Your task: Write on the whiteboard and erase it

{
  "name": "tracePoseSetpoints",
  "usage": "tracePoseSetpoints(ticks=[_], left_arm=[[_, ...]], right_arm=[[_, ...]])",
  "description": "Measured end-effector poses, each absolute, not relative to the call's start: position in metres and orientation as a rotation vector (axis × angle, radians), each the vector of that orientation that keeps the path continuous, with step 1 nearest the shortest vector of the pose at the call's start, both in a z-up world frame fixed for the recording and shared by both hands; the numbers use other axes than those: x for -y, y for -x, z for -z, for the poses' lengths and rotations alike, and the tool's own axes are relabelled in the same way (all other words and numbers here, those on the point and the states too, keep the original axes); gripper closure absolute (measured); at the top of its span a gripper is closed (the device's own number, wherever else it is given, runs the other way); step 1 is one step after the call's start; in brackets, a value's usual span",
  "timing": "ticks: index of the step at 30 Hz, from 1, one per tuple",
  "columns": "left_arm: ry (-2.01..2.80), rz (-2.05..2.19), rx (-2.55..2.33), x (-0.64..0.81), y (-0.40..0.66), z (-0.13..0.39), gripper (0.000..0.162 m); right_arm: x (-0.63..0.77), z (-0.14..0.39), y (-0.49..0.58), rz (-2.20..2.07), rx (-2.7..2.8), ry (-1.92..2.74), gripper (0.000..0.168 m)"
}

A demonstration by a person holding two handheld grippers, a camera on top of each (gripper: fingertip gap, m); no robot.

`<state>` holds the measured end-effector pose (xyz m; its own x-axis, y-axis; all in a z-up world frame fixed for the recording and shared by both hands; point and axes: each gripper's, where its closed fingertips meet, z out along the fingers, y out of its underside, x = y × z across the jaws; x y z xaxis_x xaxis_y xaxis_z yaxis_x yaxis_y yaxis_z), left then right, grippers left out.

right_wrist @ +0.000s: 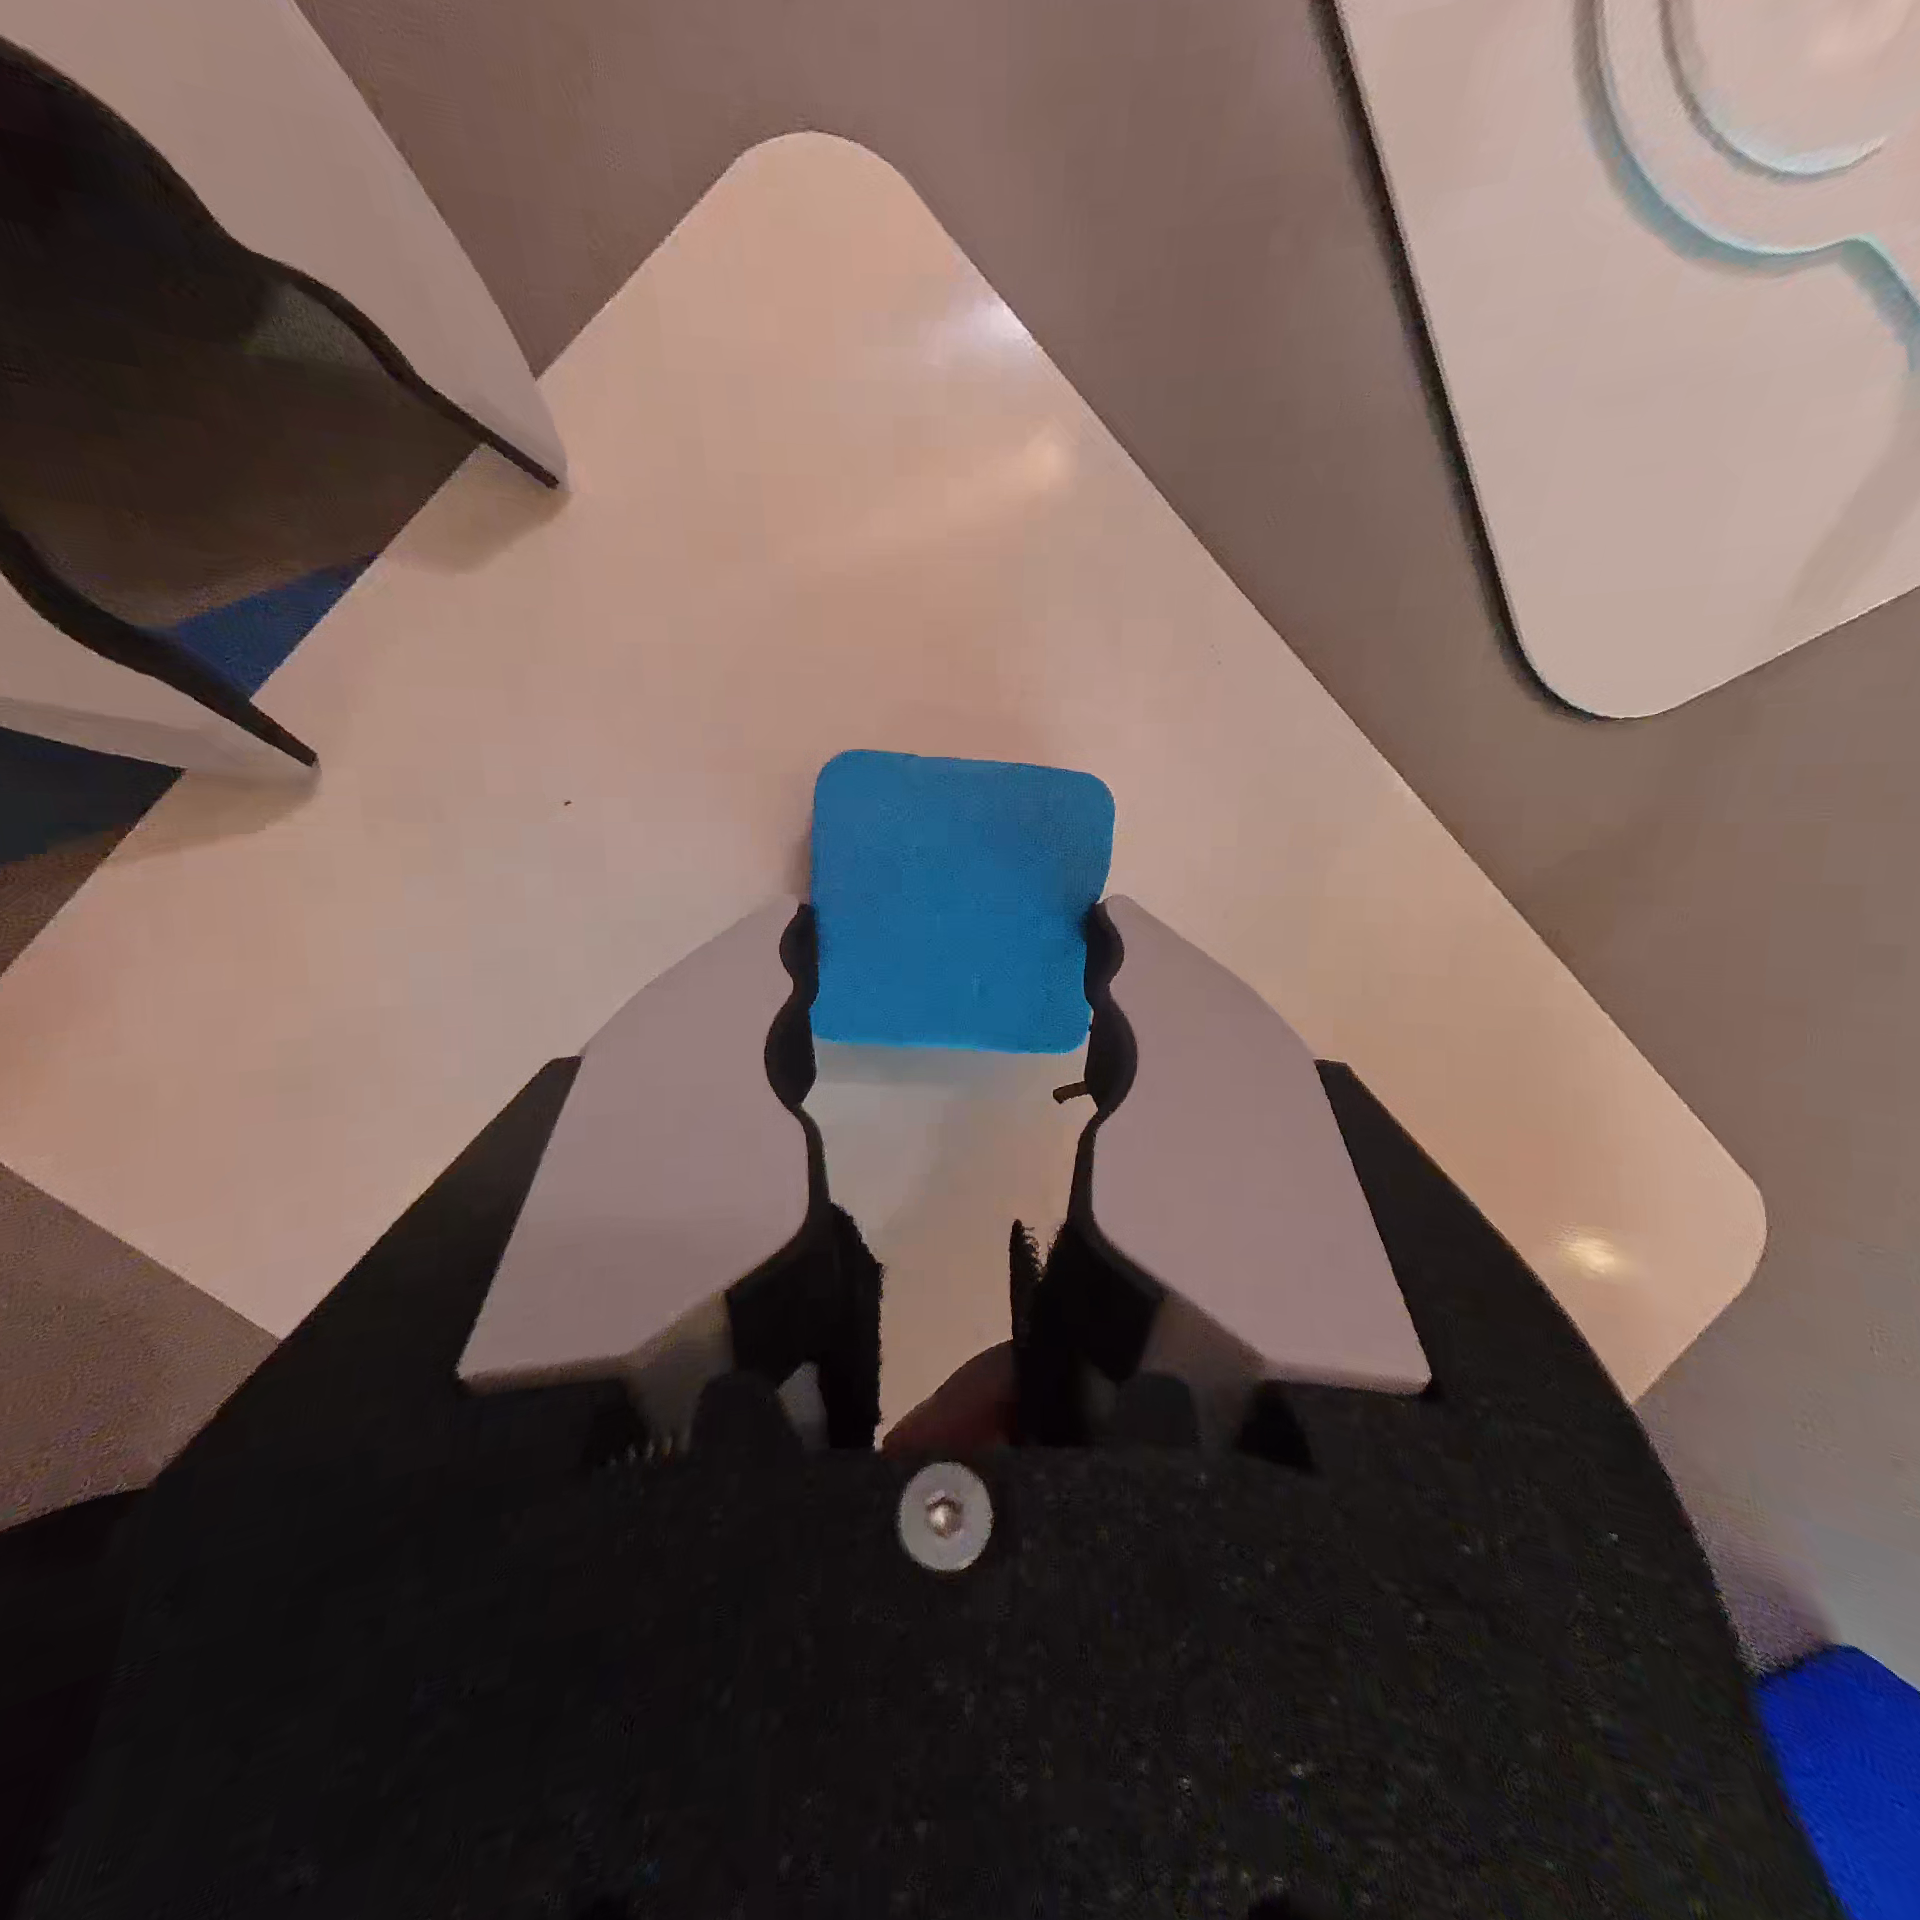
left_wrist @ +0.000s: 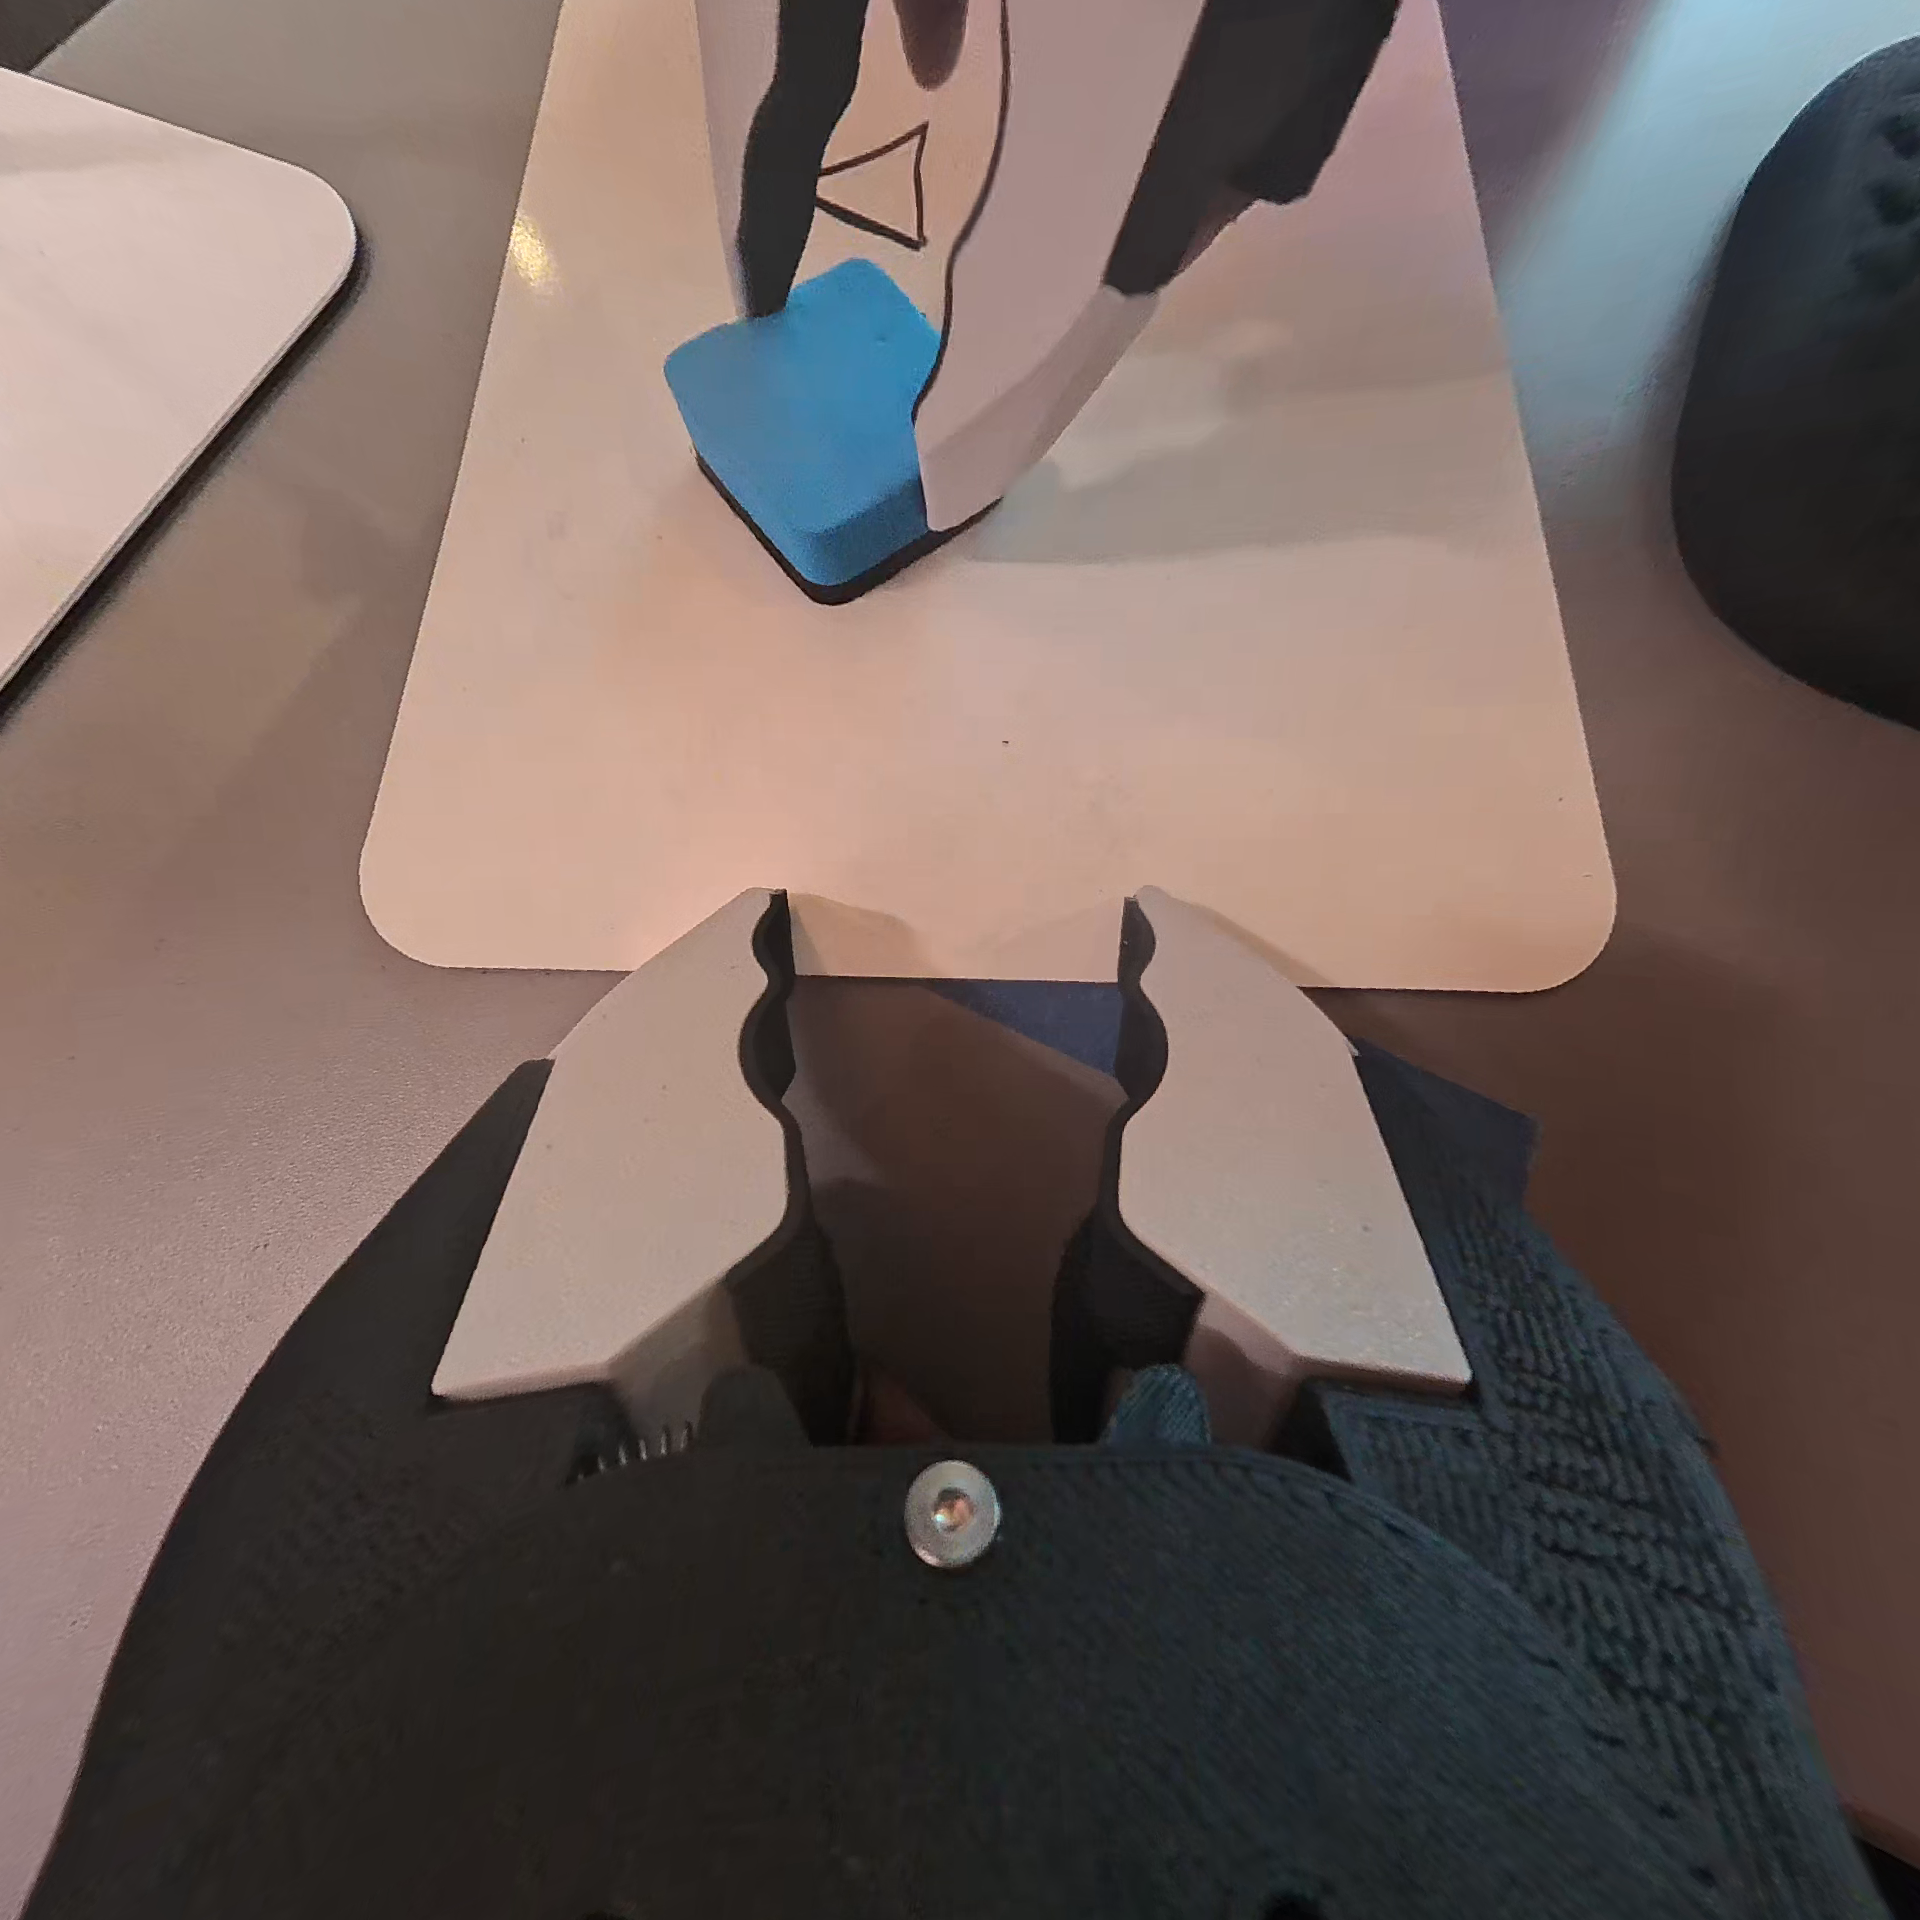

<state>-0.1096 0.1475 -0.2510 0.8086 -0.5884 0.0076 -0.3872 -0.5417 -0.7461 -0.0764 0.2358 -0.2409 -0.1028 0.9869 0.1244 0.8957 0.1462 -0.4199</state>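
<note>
Eraser [right_wrist: 956, 904] clamped by right gripper [right_wrist: 951, 925], pressed on board [left_wrist: 987, 748] centre; drawn marks [left_wrist: 883, 187] at 12 o'clock. Left gripper [left_wrist: 956, 914] empty, jaws apart, pinning 6 o'clock edge. Risk: board slides if pin lifted; shallow tip grip slips, marks missed.

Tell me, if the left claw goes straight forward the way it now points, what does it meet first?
Probably the blue eraser, held by the right claw on the whiteboard. The bare board lies between; depth is unclear.
</note>
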Motion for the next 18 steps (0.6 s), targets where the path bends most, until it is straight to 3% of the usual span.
tracePoseSetpoints(ticks=[18], left_arm=[[2.282, 0.322, -0.773, -0.148, 0.11, 0.251, 0.097]], right_arm=[[-0.2361, 0.2407, 0.077, -0.453, 1.991, 1.788, 0.118]])
